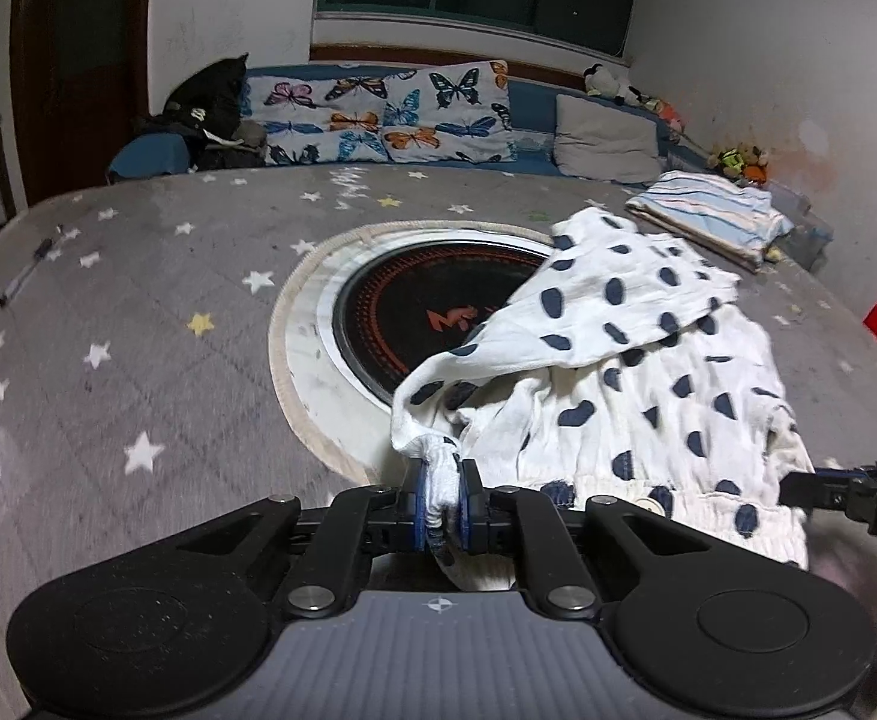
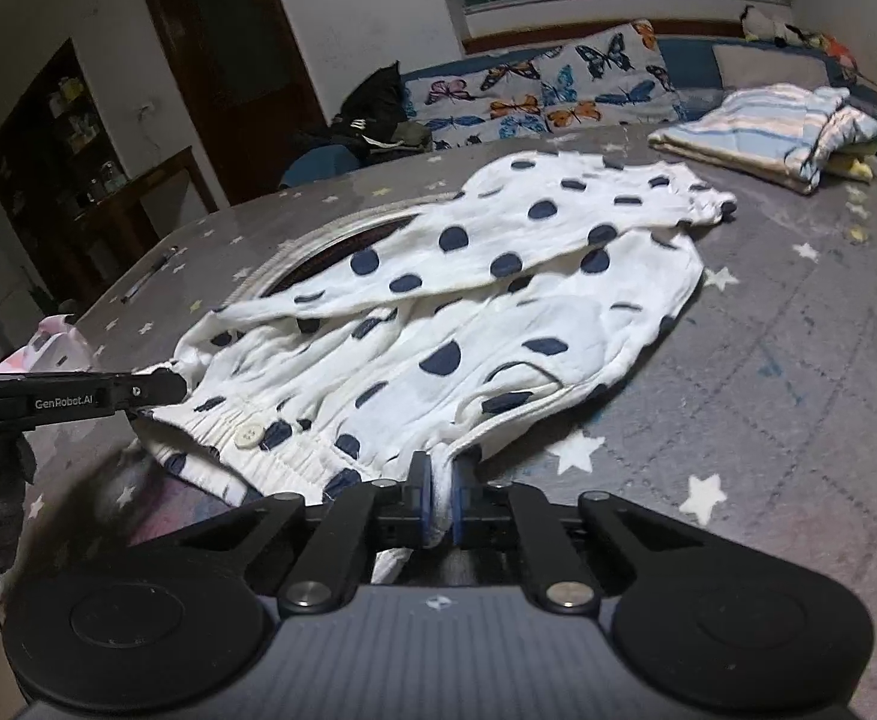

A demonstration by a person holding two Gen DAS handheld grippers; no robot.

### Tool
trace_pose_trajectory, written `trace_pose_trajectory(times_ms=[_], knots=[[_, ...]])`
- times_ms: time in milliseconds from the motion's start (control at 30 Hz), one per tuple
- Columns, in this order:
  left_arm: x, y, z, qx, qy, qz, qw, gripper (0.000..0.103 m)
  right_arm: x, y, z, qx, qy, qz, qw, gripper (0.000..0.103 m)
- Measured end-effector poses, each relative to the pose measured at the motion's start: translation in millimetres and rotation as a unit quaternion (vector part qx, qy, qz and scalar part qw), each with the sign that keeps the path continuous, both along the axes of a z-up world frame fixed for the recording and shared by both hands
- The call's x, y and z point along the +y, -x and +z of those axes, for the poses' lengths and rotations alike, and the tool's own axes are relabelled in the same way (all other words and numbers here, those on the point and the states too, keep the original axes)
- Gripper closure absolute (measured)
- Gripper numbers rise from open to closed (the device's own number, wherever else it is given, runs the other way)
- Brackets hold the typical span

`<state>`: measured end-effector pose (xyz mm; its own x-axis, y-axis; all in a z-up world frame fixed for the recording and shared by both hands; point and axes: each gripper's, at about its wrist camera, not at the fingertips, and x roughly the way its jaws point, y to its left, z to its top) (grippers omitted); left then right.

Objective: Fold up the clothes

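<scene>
The spotted garment [image 2: 468,306] is thin, crinkled white cloth, matt, with a smooth plastic-looking button [image 2: 248,435]. The starred table cover [image 1: 138,324] is matt grey fabric. The round hob [image 1: 432,312] looks glossy black. Both grippers' bodies are matt black plastic with shiny metal rivets.

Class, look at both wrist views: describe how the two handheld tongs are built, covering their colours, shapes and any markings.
Both the left tongs and the right tongs have matte black linkage arms with silver rivets, blue pads at the tips, a ribbed grey body and two round black discs. Seen from the right wrist, the left tongs' black finger carries white "GenRobot.AI" lettering.
</scene>
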<state>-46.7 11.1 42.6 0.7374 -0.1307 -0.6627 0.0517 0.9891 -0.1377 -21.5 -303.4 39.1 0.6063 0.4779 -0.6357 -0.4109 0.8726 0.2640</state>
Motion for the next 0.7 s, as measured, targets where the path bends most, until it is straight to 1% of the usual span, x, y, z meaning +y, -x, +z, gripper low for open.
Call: trace_pose_trajectory(times_ms=[133, 267, 333, 367, 433, 467, 500, 567, 633, 667, 700], knots=[[-5, 25, 4, 0.006, 0.015, -0.022, 0.9996, 0.092, -17, 14, 13, -0.01, 0.011, 0.019, 1.0, 0.098], [-15, 56, 3, 0.023, 0.017, -0.059, 0.9978, 0.092, -30, 36, 22, -0.004, 0.031, 0.044, 0.999, 0.098], [-19, 67, 0, 0.033, 0.014, -0.075, 0.9966, 0.092, -38, 44, 24, 0.007, 0.033, 0.055, 0.998, 0.098], [-21, 72, -1, 0.037, 0.011, -0.081, 0.9959, 0.092, -42, 48, 25, 0.014, 0.033, 0.061, 0.997, 0.096], [-22, 75, 1, 0.034, 0.004, -0.087, 0.9956, 0.091, -48, 48, 27, 0.017, 0.032, 0.058, 0.998, 0.092], [-22, 77, 3, 0.031, 0.0, -0.089, 0.9955, 0.086, -51, 48, 28, 0.019, 0.032, 0.057, 0.998, 0.089], [-21, 77, 5, 0.028, -0.001, -0.091, 0.9955, 0.084, -55, 48, 29, 0.021, 0.031, 0.055, 0.998, 0.087], [-22, 76, 10, 0.016, -0.007, -0.093, 0.9955, 0.083, -62, 40, 36, 0.016, 0.027, 0.047, 0.998, 0.087], [-22, 75, 15, 0.004, -0.014, -0.094, 0.9954, 0.078, -67, 26, 43, 0.004, 0.028, 0.028, 0.999, 0.086], [-23, 74, 17, -0.002, -0.018, -0.093, 0.9955, 0.073, -70, 19, 46, -0.002, 0.028, 0.017, 0.999, 0.082], [-23, 73, 18, -0.006, -0.021, -0.092, 0.9955, 0.07, -72, 11, 49, -0.009, 0.028, 0.007, 1.0, 0.078]])
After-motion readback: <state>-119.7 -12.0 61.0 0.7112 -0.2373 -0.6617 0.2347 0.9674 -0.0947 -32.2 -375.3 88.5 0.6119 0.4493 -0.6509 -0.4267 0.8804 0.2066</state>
